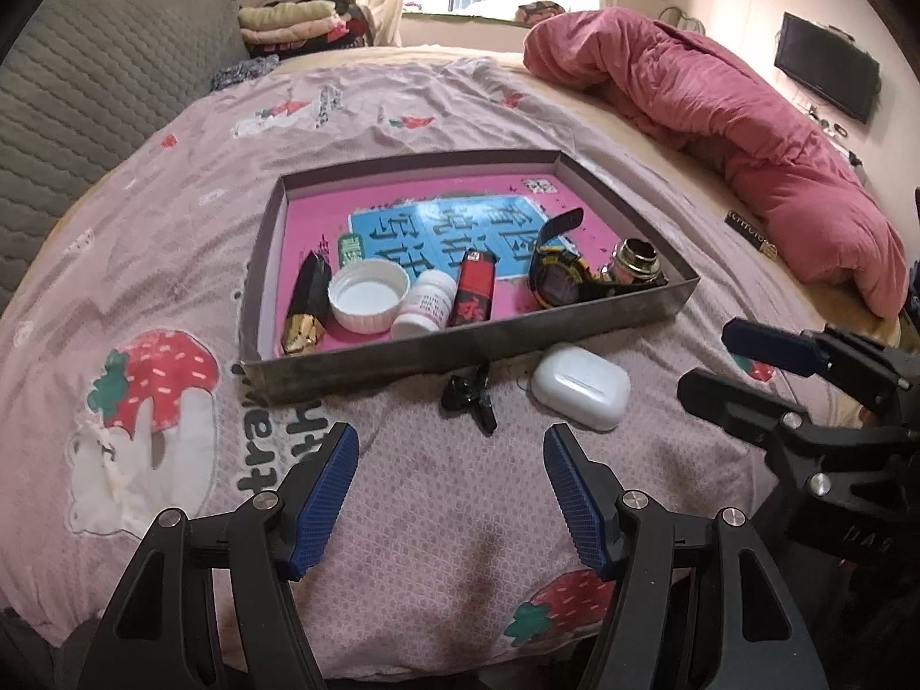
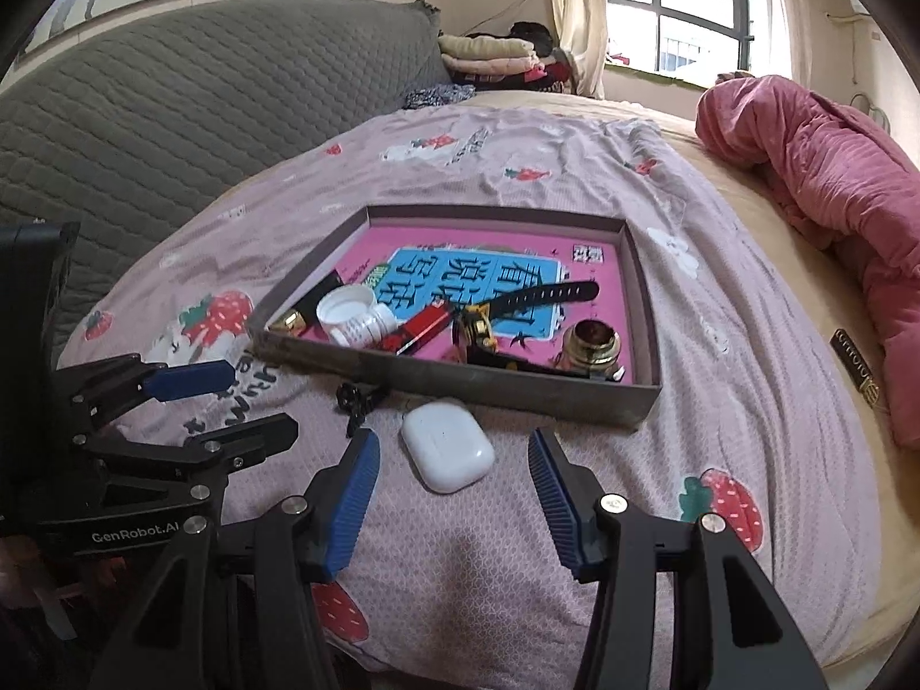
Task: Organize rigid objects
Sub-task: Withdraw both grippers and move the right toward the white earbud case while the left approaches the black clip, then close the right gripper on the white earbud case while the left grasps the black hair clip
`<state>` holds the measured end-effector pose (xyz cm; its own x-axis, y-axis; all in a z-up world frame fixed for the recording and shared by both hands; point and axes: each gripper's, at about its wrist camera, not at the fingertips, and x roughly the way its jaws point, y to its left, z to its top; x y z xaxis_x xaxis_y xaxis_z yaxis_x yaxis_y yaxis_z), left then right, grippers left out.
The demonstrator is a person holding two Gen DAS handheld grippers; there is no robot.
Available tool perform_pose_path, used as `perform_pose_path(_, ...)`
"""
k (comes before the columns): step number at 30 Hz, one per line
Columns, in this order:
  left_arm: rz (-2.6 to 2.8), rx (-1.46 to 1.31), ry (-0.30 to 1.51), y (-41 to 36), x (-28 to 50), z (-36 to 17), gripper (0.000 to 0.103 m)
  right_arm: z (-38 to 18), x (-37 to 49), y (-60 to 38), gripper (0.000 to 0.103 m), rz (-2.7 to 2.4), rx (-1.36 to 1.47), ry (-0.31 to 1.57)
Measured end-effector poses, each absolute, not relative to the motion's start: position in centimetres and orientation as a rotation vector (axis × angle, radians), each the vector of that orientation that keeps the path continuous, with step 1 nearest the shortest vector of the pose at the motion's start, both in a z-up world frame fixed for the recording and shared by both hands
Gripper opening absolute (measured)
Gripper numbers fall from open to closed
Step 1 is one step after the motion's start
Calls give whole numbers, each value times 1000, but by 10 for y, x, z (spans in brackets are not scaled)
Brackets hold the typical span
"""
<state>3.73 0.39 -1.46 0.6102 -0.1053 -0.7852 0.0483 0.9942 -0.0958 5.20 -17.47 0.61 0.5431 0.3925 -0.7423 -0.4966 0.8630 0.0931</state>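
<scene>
A shallow grey box (image 1: 460, 351) (image 2: 494, 391) with a pink printed floor sits on the bed. It holds a white cap (image 1: 368, 296), a white pill bottle (image 1: 425, 305), a red lighter (image 1: 474, 287), a black-and-yellow watch (image 1: 560, 279), a brass bottle (image 1: 632, 264) and a black-gold wrapper (image 1: 305, 302). Outside its near wall lie a white earbud case (image 1: 581, 386) (image 2: 447, 445) and a small black clip (image 1: 471, 394) (image 2: 356, 399). My left gripper (image 1: 451, 460) is open, just short of the clip. My right gripper (image 2: 454, 466) is open, with the case between its fingertips.
A pink strawberry-print sheet (image 1: 172, 264) covers the bed. A rolled red quilt (image 1: 747, 115) lies at the right, a grey quilted headboard (image 2: 172, 132) at the left. Folded clothes (image 1: 293, 23) sit by the window. A wall screen (image 1: 828, 75) hangs at the right.
</scene>
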Motion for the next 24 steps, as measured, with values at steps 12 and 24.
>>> perform_pose_path(12, -45, -108, 1004, 2, 78, -49, 68, -29, 65, -159, 54, 557, -211, 887)
perform_pose_path(24, -46, -119, 1016, 1, 95, -61, 68, -53, 85, -152, 53, 589, -212, 918)
